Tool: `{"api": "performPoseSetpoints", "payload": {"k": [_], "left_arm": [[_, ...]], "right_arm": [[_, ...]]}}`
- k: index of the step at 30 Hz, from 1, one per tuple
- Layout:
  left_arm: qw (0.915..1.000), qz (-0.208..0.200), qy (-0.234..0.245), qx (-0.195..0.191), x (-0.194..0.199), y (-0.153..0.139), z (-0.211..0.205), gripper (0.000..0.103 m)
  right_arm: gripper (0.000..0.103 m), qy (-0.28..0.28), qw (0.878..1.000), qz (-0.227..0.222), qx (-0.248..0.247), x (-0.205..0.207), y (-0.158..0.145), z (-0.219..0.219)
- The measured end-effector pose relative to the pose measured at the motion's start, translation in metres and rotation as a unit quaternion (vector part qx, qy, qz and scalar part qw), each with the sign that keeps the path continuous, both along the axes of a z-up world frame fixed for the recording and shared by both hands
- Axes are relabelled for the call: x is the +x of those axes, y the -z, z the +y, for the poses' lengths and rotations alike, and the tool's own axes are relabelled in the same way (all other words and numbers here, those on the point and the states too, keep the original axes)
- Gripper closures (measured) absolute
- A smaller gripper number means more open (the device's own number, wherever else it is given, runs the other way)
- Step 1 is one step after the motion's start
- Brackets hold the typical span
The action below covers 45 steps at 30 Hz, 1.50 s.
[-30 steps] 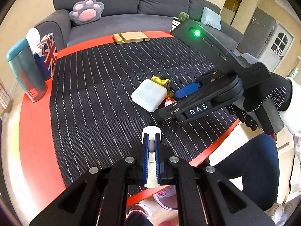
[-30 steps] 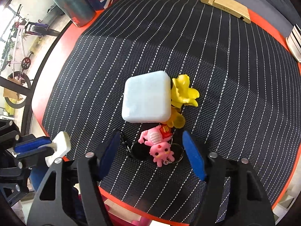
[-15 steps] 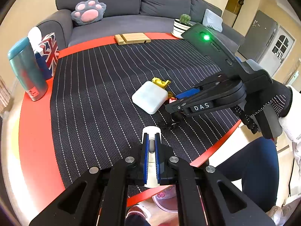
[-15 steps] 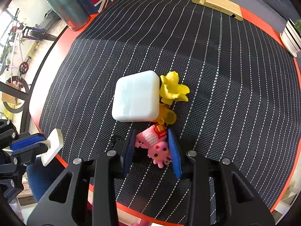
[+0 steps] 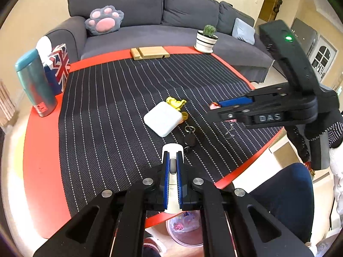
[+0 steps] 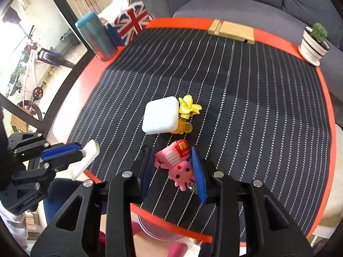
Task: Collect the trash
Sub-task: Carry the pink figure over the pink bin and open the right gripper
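Note:
My right gripper (image 6: 173, 166) is shut on a pink toy keychain (image 6: 175, 163) and holds it above the striped mat; it also shows in the left wrist view (image 5: 216, 109). My left gripper (image 5: 172, 160) is shut on a flat white piece (image 5: 172, 184), near the table's front edge, also seen in the right wrist view (image 6: 84, 159). A white square case (image 5: 163, 118) lies mid-mat with a yellow toy (image 5: 176, 103) beside it. A black key fob with a ring (image 5: 189, 138) lies on the mat in front of the case.
A teal tumbler (image 5: 35, 84) and a Union Jack tissue box (image 5: 59, 66) stand at the left. A wooden stand (image 5: 150, 53) and a potted cactus (image 5: 206, 38) are at the back edge. A bin with a bag (image 5: 185, 228) sits below the table's front edge.
My right gripper has shut on the pink keychain and lifted it off the mat, back toward the table's near edge. The black fob stays on the mat. My left gripper stays put.

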<state>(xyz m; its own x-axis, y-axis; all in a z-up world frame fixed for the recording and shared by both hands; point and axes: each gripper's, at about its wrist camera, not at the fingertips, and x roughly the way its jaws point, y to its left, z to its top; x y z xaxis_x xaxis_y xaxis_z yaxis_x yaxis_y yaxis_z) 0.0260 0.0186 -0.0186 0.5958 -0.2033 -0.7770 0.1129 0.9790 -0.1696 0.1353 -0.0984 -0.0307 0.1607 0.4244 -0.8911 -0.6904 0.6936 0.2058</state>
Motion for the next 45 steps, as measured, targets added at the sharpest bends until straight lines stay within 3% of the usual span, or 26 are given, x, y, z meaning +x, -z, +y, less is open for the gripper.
{"api": "performPoseSetpoints", "payload": {"k": [10, 18, 30, 40, 42, 44, 45], "left_arm": [[0.9995, -0.031, 0.010, 0.005, -0.028, -0.020, -0.024, 0.097], [0.9988, -0.043, 0.023, -0.005, -0.053, -0.024, -0.046, 0.097], [0.9984, -0.047, 0.026, -0.019, -0.089, -0.012, -0.065, 0.097], [0.9982, -0.046, 0.027, -0.029, -0.111, -0.008, -0.070, 0.097], [0.9982, -0.046, 0.026, -0.029, -0.112, -0.008, -0.069, 0.097], [0.9982, -0.045, 0.026, -0.029, -0.111, -0.008, -0.068, 0.097], [0.9983, -0.045, 0.025, -0.028, -0.111, -0.008, -0.068, 0.097]], "right_arm": [[0.068, -0.006, 0.998, -0.042, 0.048, -0.053, -0.036, -0.045], [0.068, -0.021, 0.996, -0.059, 0.060, -0.100, -0.043, -0.068], [0.068, -0.036, 0.996, -0.040, 0.065, -0.158, -0.023, -0.092], [0.068, -0.052, 0.997, -0.009, 0.064, -0.177, 0.005, -0.091], [0.066, -0.056, 0.996, -0.006, 0.065, -0.177, 0.006, -0.089], [0.035, -0.049, 0.996, -0.010, 0.069, -0.175, 0.006, -0.089], [0.029, -0.041, 0.996, -0.013, 0.074, -0.173, 0.005, -0.091]]}}
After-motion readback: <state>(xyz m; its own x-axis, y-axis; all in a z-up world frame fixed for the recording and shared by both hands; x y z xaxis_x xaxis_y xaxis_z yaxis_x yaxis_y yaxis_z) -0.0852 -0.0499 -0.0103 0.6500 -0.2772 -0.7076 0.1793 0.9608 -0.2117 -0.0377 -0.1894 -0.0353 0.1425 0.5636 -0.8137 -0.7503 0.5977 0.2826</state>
